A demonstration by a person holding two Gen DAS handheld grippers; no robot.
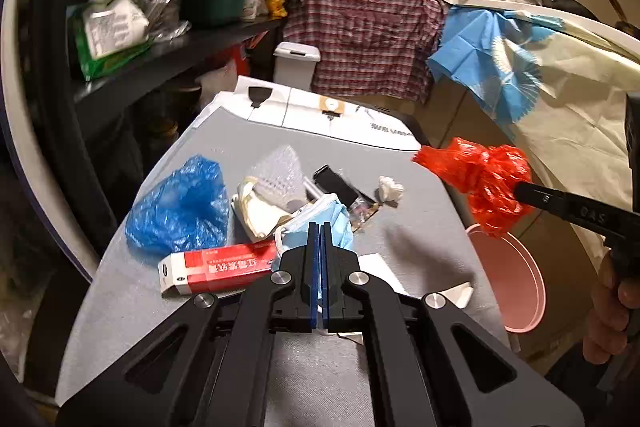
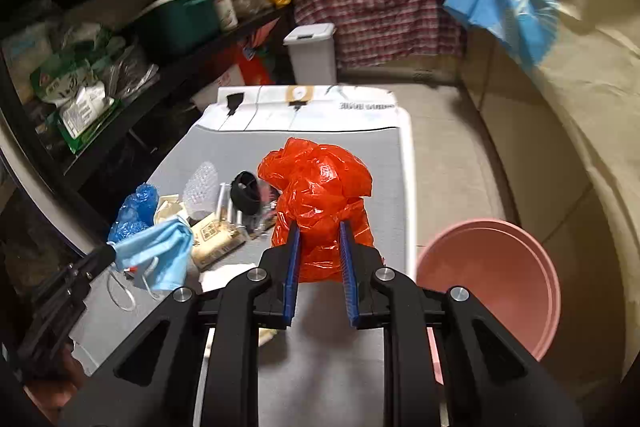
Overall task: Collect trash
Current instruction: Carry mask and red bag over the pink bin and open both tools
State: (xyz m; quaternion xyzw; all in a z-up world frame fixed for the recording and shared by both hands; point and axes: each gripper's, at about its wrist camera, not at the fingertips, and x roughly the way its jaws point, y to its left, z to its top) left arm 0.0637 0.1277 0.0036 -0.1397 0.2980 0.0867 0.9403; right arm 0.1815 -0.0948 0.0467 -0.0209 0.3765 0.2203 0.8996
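Right gripper [image 2: 319, 227] pinches the crumpled red plastic bag [image 2: 320, 195] at frame centre — light, soft, slippery, best gripped at its bunched middle; left gripper [image 1: 320, 227], jaws together, nips the blue face mask [image 1: 316, 223] — limp.

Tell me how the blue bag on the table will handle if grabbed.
The blue bag is thin crinkled film, so probably very light and floppy. It sits puffed up, so it would likely collapse when pinched. Its glossy surface may slip unless a fold is caught.
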